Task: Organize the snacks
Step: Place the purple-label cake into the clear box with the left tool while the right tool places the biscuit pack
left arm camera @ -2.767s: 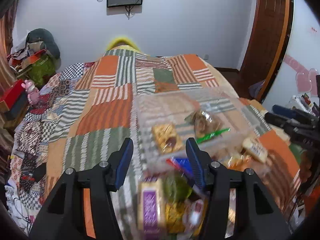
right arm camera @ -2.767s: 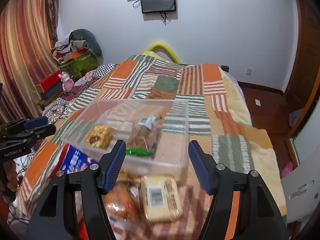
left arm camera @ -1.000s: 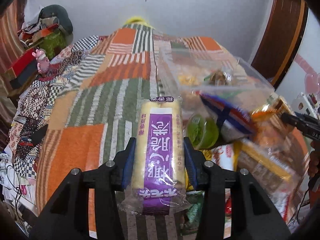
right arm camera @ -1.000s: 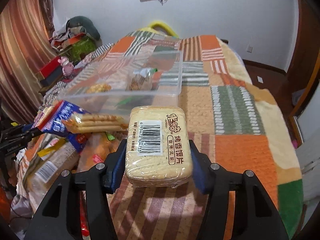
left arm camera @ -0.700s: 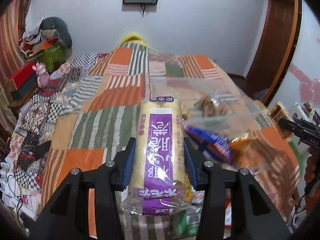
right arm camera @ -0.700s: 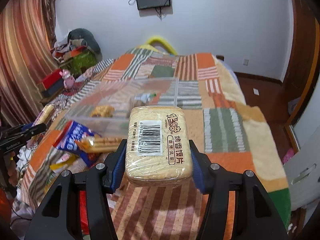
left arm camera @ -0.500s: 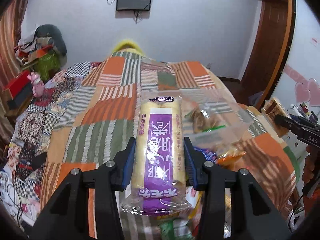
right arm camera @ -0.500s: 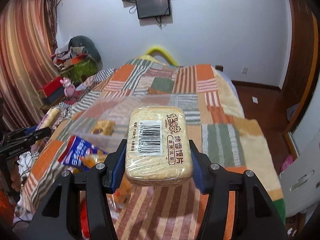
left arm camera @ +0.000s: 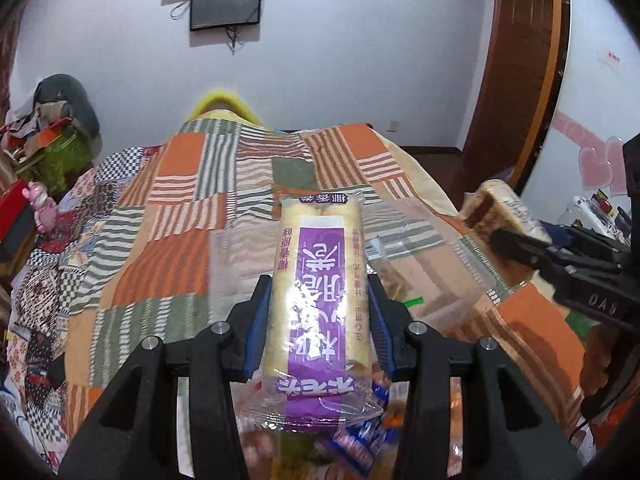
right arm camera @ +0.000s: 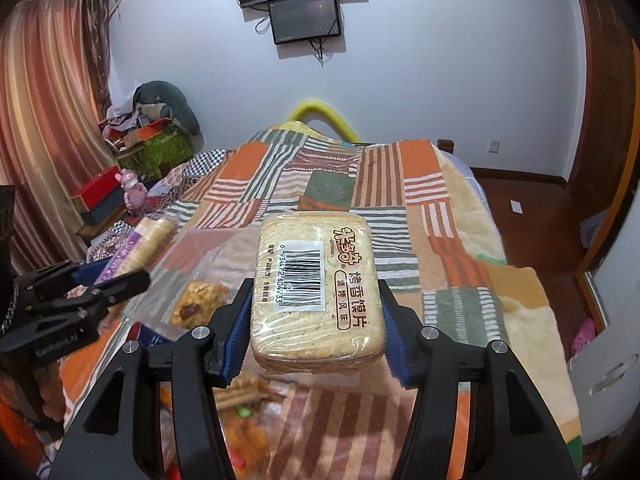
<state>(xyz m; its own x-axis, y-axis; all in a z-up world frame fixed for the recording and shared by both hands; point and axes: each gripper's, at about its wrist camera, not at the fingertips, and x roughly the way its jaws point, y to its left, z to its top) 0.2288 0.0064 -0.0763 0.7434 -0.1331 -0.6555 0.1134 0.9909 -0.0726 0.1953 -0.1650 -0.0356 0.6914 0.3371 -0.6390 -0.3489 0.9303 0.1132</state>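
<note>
My left gripper [left arm camera: 319, 300] is shut on a long purple-and-cream snack roll [left arm camera: 319, 280], held lengthwise above the bed. My right gripper [right arm camera: 316, 300] is shut on a flat beige pack of toasted bun slices [right arm camera: 316, 288] with a barcode label on top. A clear plastic box [left arm camera: 420, 240] lies on the patchwork blanket ahead of both, holding a yellow nut bar [right arm camera: 196, 300] and a wrapped brown snack [left arm camera: 390, 276]. Each gripper shows in the other's view: the right one [left arm camera: 516, 244] with its beige pack, the left one [right arm camera: 116, 280] with its roll.
Loose snack packets [left arm camera: 360, 440] lie on the blanket [left arm camera: 176, 240] under the grippers, among them a blue pack and biscuit sticks [right arm camera: 240, 392]. The bed's left side holds clutter and a pink toy [right arm camera: 134, 192]. A wooden door [left arm camera: 516, 80] stands at right.
Both grippers have risen and pulled back from the snack pile, each carrying its pack. The clear box now lies farther below and ahead, and more wall shows.
</note>
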